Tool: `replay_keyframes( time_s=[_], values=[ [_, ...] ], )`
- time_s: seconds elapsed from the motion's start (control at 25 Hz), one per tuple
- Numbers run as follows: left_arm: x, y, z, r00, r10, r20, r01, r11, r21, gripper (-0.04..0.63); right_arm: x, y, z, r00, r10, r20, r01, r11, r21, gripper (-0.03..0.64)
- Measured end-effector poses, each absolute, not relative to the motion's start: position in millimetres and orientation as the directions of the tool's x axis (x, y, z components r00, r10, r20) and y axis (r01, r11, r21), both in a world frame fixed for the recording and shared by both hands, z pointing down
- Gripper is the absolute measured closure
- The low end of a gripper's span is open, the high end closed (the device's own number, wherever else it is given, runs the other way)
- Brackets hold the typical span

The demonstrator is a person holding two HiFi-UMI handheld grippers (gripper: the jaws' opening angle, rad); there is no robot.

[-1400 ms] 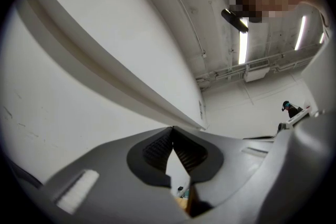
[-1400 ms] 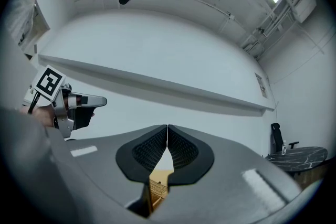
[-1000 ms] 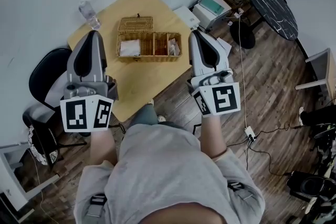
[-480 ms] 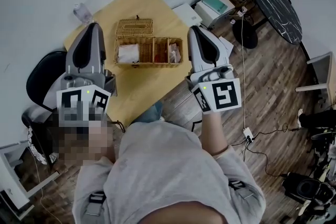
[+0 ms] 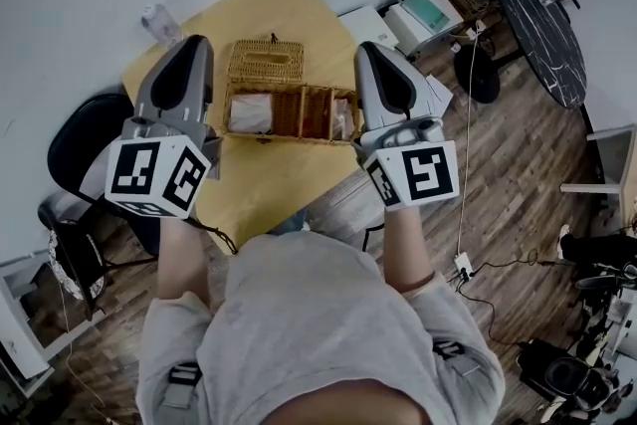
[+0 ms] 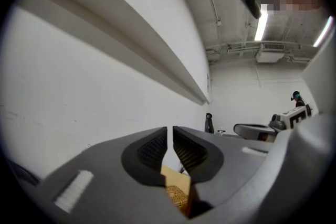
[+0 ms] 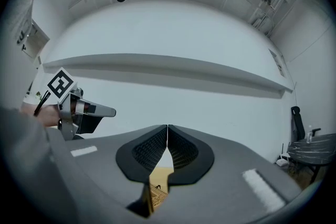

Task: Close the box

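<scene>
Wicker-brown on a yellow wooden desk, the rectangular woven wicker box lies open, and in the head view it shows between the two claws. Its flat wicker lid is folded back on the side of the box away from the claws. A white packet fills the compartment nearest the left claw. The compartment nearest the right claw holds something pale that is too small to name.

Neither claw touches the box. The left claw has its ribbed black pads barely apart, with a narrow slit between them and nothing in it. Below the pads a sliver of the wicker and the yellow desk shows through. The right claw has its pads meeting at the tips and grips nothing. A strip of yellow desk shows in the gap beneath.

Each claw appears in the other's view: the right claw is off to the left claw's right, and the left claw, with its marker cube, is off to the right claw's left. Both face a plain white wall.

Beyond the left claw a small clear bottle stands at the desk's far corner. A black chair is on the left claw's outer side. Well off past the right claw, a dark round table stands on the wooden plank floor.
</scene>
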State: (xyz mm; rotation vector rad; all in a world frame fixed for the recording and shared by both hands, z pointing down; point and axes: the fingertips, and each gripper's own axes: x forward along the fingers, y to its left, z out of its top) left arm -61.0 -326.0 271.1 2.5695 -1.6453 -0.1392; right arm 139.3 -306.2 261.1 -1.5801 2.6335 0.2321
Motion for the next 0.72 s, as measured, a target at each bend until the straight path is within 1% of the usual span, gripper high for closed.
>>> replay_keyframes(
  time_s=[0.16,0.4,0.52,0.72],
  values=[
    [-55.2,-350.7,300.3,0.482,-0.873,0.077,-0.868,-0.464,0.175,0.535,133.7,-322.8,273.6,-0.485,-0.868,-0.103,-0.874,0.478,0.084,0.611],
    [-46.3,-390.1,329.6,0.550,-0.810,0.205,-0.833,-0.515,0.202,0.532,130.4,-338.7,291.9,-0.490,-0.870,-0.062,-0.871,0.485,0.075,0.611],
    [-34.5,-408.9,346.6,0.592,-0.758,0.273,-0.806,-0.550,0.220,0.528,132.1,-344.2,297.6,-0.486,-0.873,-0.046,-0.873,0.482,0.075,0.611],
    [-15.6,-438.6,375.8,0.656,-0.659,0.367,-0.754,-0.587,0.295,0.512,138.0,-350.4,305.4,-0.474,-0.880,-0.025,-0.879,0.471,0.074,0.611]
  ],
)
